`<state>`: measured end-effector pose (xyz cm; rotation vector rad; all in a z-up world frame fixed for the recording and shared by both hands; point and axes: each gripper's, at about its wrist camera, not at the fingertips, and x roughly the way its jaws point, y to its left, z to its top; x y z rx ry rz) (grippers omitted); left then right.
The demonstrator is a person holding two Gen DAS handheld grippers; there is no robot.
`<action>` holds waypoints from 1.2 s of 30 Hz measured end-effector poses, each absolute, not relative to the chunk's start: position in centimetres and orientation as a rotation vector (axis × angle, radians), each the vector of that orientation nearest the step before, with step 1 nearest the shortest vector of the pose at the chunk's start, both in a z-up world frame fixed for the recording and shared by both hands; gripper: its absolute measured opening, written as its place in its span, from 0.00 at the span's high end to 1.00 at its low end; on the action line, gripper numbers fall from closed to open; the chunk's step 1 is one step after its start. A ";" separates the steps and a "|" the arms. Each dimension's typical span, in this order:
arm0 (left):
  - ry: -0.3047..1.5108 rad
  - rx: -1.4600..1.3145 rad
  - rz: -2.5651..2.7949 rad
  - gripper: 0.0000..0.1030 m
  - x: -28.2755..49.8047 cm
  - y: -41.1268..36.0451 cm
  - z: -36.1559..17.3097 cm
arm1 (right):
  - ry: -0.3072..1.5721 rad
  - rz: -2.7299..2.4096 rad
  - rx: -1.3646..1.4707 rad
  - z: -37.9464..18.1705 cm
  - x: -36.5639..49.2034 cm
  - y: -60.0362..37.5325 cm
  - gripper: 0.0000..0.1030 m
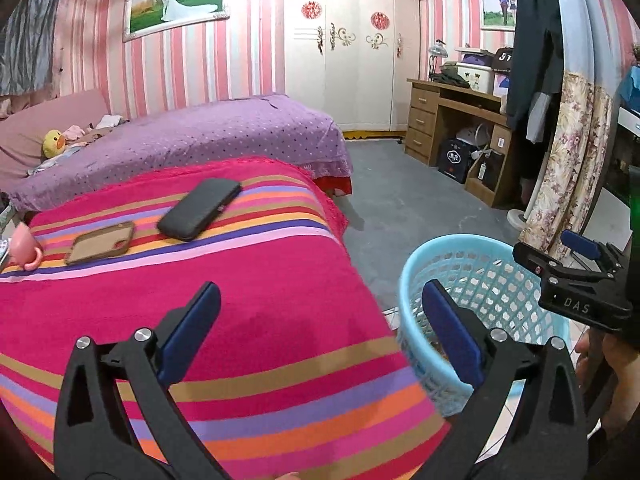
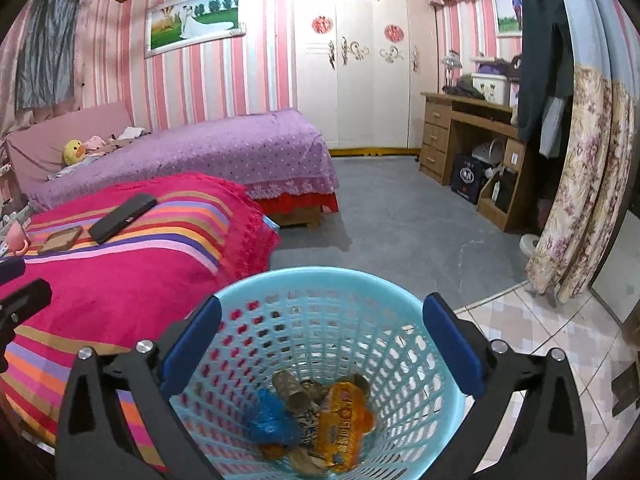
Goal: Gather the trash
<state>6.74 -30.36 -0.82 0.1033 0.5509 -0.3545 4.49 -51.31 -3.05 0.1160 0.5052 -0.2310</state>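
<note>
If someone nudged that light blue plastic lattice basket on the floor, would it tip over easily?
Probably yes. The light blue plastic lattice basket looks thin-walled and full of holes, so it is likely light. It holds only a few wrappers and scraps at the bottom, adding little ballast. It also appears to narrow toward the base, so a nudge near the rim might topple it.

We can read only a little here. At the right edge of the left wrist view, the black body of the right gripper [image 1: 576, 270] bears pale raised letters — "DAS". On the desk at upper right, a dark bag [image 1: 503, 59] carries a white mark that looks like "JT", though it is too small for us to be sure. The orange wrapper [image 2: 345, 420] in the blue basket [image 2: 320, 280] shows printed characters — blurred, not legible to us.
</note>
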 end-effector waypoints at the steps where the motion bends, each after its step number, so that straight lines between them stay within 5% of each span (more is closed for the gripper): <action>1: 0.546 0.104 -0.354 0.05 6.3 -29.5 -0.6 | 0.493 -0.213 0.122 -2.6 4.1 -50.3 0.04; 18: 0.460 0.090 -0.248 0.05 -2.3 -14.0 -1.0 | 0.483 -0.037 0.094 -2.5 -4.2 -33.1 0.04; 36: 0.403 0.074 -0.203 0.05 -3.2 -12.2 -2.3 | 0.395 -0.083 0.029 -1.9 -5.4 -30.7 0.04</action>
